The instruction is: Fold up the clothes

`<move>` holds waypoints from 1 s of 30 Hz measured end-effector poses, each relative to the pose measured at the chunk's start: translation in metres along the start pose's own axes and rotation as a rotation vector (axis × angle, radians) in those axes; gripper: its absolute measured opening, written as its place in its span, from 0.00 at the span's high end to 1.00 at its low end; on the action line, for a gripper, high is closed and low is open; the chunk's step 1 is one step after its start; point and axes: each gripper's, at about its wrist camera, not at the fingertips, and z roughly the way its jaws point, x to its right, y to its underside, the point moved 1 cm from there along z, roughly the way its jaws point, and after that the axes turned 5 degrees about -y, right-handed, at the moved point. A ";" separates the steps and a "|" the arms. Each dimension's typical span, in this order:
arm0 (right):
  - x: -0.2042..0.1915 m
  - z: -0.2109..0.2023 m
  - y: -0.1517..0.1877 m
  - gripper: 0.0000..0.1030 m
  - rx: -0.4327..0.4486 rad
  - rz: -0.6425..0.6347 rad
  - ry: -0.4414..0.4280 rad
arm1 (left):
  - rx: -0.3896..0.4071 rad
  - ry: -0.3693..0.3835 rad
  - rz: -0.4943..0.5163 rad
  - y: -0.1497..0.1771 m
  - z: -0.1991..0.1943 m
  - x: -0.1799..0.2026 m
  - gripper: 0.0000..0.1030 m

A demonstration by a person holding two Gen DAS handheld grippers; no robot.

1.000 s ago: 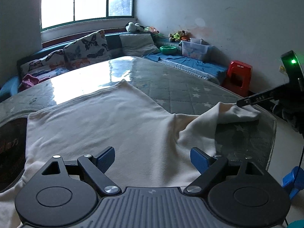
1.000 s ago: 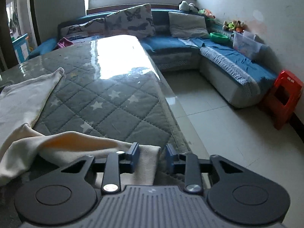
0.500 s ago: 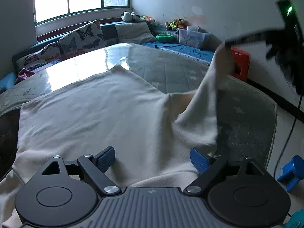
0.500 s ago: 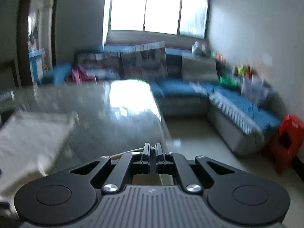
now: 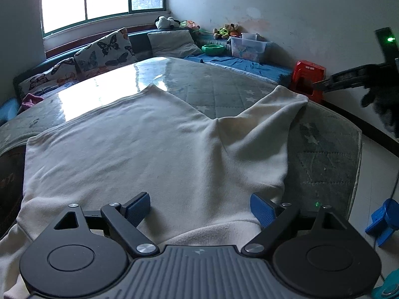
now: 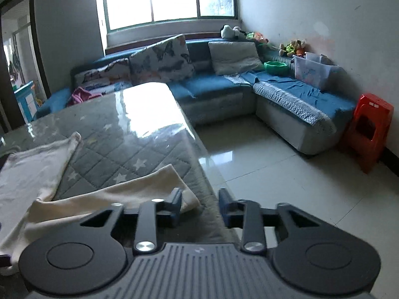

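Garment: cream garment point(image 5: 139, 149) lies spread flat over most of the tabletop, one sleeve point(image 5: 269, 114) reaching out to the right toward the tabletop's edge; in the right wrist view the sleeve end point(image 6: 159, 186) lies flat just beside the rim.
Tabletop: tabletop point(image 5: 324, 144) is covered by a grey quilted mat with pale stars, under a glossy clear sheet that throws back the window light; its corners are rounded.
Fabric: soft, thick, matte knit, probably fleece-like; it drapes in broad shallow wrinkles and should slide easily on the slick sheet.
Step in hand: judged as straightening the right sleeve before the first fold; the sleeve looks laid out, the body not yet folded.
Doing it well: take the cuff by its hem, not a loose bunch; carry it low across the body so the slippery cover does not let the whole piece drift; keep the other tool ready to pin the hem near it.
Left tool: left tool point(image 5: 200, 205) hangs over the near hem with its blue pads spread wide, released, nothing gripped; cloth lies below and between them.
Right tool: right tool point(image 6: 199, 204) is partly parted, having just been opening; its pads press on nothing, the sleeve end lying just beside its left pad.
Small things: ribbed blue pads point(image 5: 261, 209), black linkages with bright rivets.
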 end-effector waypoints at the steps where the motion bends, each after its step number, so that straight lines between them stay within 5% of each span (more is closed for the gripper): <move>1: 0.000 0.007 0.000 0.68 -0.008 0.000 -0.003 | -0.001 -0.002 -0.002 0.000 0.000 0.000 0.13; 6: -0.008 0.032 0.011 0.68 -0.062 0.009 -0.003 | -0.001 -0.003 0.000 0.000 0.000 -0.001 0.12; 7: -0.009 0.034 0.012 0.73 -0.065 0.005 -0.004 | -0.001 -0.002 0.002 0.001 0.000 -0.001 0.12; 8: -0.011 0.035 0.012 0.88 -0.064 -0.010 -0.003 | -0.001 -0.002 0.004 0.001 0.000 -0.001 0.12; 10: -0.017 0.034 0.010 0.95 -0.055 -0.044 0.009 | -0.001 -0.002 0.009 0.001 0.000 -0.001 0.12; 15: -0.027 0.032 0.000 0.96 -0.010 -0.128 0.076 | -0.001 0.007 0.018 0.004 -0.001 -0.002 0.12; 23: -0.031 0.025 0.005 0.83 0.003 -0.136 0.138 | 0.001 0.013 0.029 0.007 -0.003 -0.003 0.12; 30: -0.077 0.005 0.020 0.67 0.007 -0.174 -0.118 | 0.000 0.014 0.033 0.008 -0.005 -0.002 0.12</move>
